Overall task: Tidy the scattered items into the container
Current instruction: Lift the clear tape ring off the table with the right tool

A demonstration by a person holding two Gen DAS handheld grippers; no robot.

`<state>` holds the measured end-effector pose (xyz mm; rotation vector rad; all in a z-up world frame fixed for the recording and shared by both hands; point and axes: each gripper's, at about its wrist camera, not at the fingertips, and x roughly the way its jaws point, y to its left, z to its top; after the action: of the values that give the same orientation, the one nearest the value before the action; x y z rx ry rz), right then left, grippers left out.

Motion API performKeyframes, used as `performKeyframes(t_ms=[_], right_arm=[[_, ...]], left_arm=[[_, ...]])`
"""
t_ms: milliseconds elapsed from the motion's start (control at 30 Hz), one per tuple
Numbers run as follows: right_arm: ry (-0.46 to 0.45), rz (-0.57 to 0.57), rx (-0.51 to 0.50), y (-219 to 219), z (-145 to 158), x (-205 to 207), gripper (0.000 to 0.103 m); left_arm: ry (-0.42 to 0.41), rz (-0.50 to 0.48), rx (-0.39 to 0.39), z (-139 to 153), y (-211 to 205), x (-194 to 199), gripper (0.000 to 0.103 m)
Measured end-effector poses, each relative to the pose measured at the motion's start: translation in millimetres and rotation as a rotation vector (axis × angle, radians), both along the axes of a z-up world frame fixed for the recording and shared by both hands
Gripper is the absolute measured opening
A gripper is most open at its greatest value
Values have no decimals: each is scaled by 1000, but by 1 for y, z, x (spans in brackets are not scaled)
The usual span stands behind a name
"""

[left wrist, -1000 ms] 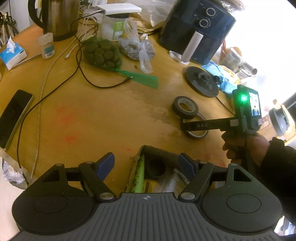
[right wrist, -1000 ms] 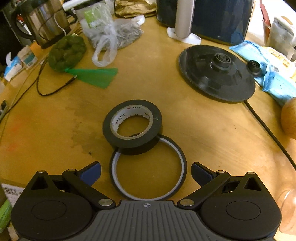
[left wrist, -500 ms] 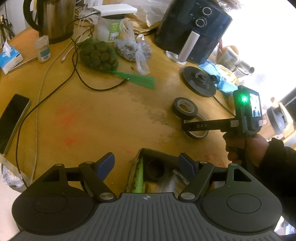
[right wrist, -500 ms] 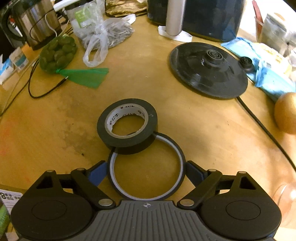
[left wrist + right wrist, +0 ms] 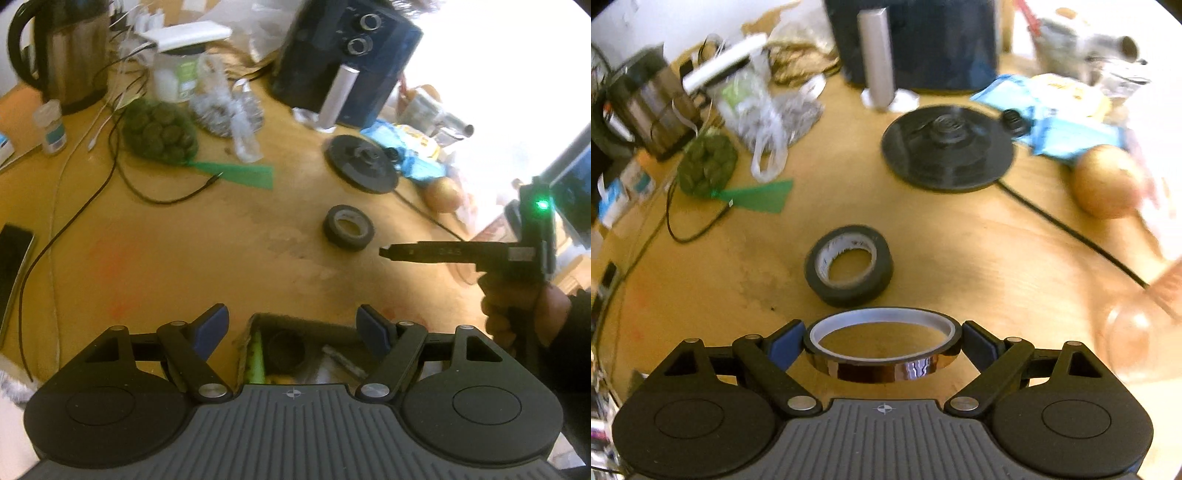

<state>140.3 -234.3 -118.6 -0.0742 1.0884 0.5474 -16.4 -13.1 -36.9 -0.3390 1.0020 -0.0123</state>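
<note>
My right gripper is shut on a thin amber tape ring, gripped by its outer sides and held above the wooden table. It also shows from the side in the left wrist view, right of a black tape roll. That black roll lies flat on the table just ahead of the held ring. My left gripper is open and empty, hovering over the container, an open box holding a green stick, a dark roll and other items.
A kettle base with its cord, an air fryer, a kettle, a green net bag, plastic bags, a phone, cables and an onion crowd the table's far and side areas.
My right gripper closed on the amber tape ring and lifted it off the table, away from the black roll, which stayed put. The left gripper rose slightly over the box.
</note>
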Motion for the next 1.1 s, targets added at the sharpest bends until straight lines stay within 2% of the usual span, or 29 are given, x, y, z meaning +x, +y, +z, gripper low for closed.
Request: performKeyframes(t_ms=[300,567,800,1100], right_arm=[[-98,-99,56,-37,63,-31,91],[-123,-87,88,-50,93,-30,91],[-163,-80,145,-62,105,-34,91],[-168,-110,218,-88,94,-51,91]], left_arm=[[-107,-89,-29,15,-14,8,76],[-195,-92,-62,28,-34,16,76],[-193,-100,-35,37,-50,15,76],[-179,-109,-6,53,-61,22,76]])
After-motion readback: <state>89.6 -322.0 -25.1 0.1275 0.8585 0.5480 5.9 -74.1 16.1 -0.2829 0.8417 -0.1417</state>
